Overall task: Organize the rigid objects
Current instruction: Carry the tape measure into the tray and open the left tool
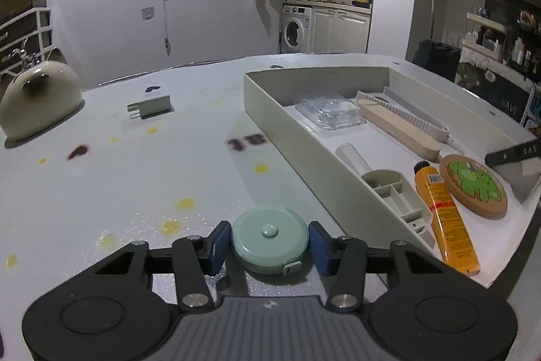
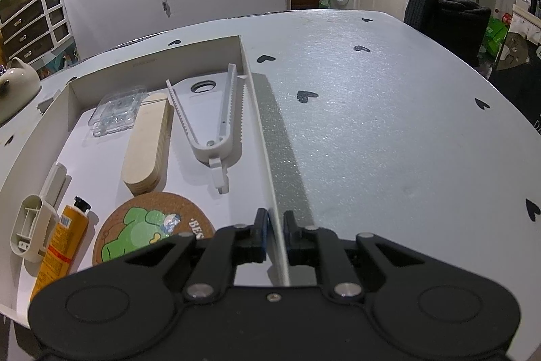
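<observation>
Tape measure | left tongs pinching it | right tongs pinching tray wall

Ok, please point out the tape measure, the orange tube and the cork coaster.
tape measure (image 1: 269,239), left wrist view, on its round top.
orange tube (image 1: 446,212), left wrist view, on its label.
cork coaster (image 2: 148,229), right wrist view, on the green picture.

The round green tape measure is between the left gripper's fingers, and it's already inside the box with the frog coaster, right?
Not quite. The left wrist view shows the tape measure between the left gripper fingers, but on the table, outside the box. The frog coaster is inside.
</observation>
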`<state>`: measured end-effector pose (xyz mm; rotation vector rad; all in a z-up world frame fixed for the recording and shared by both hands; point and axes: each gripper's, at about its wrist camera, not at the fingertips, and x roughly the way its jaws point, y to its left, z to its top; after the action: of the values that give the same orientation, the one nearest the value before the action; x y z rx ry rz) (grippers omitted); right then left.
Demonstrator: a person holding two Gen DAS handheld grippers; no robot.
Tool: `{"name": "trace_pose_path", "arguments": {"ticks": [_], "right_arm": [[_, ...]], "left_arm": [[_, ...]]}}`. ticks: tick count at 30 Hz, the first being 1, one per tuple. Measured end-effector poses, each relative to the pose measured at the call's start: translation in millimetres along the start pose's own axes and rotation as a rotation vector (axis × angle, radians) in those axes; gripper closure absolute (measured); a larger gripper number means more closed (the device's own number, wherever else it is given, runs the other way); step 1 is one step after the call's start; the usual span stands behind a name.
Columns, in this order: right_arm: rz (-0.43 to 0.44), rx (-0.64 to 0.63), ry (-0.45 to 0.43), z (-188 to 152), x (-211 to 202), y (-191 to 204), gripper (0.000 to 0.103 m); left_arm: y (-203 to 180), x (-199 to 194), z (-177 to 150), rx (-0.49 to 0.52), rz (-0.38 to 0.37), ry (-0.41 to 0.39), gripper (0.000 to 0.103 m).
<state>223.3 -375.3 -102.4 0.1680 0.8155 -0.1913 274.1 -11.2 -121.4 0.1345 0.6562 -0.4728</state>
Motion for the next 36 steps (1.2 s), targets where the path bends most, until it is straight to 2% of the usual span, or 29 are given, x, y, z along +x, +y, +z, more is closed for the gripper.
{"name": "trace_pose_path", "arguments": {"ticks": [4,8,12,17,20,24,28,36], "right_arm": [[0.0,0.001,0.0,0,0,0,0.092],[0.001,0.001,0.001,0,0,0,0.092],[0.0,0.002,0.001,0,0,0,0.091],[0.001,0.002,0.001,0,0,0,0.092],[0.003,0.001,0.001,0,0,1,0.092],[0.007,0.006,-0.002,0,0,-1,0.092],[0.012,0.012,-0.006,-1,-1,-3,0.092],[0.021,0.004,-0.018,-3,0,-4,0.092]], "left_arm": [[9,-10,6,-0.049,0.016,-0.023,0.053],[13,-24,26,-0.072,0.013,-0.062,0.053],[6,-31,53,-0.075,-0.016,-0.118,0.053],[-18,-22,82,-0.053,-0.062,-0.136,0.053],[-39,-9,95,-0.03,-0.1,-0.11,0.053],[-62,17,107,-0.053,-0.144,-0.007,0.053],[-83,43,111,-0.065,-0.167,0.056,0.053],[-104,83,112,-0.06,-0.105,0.164,0.053]]}}
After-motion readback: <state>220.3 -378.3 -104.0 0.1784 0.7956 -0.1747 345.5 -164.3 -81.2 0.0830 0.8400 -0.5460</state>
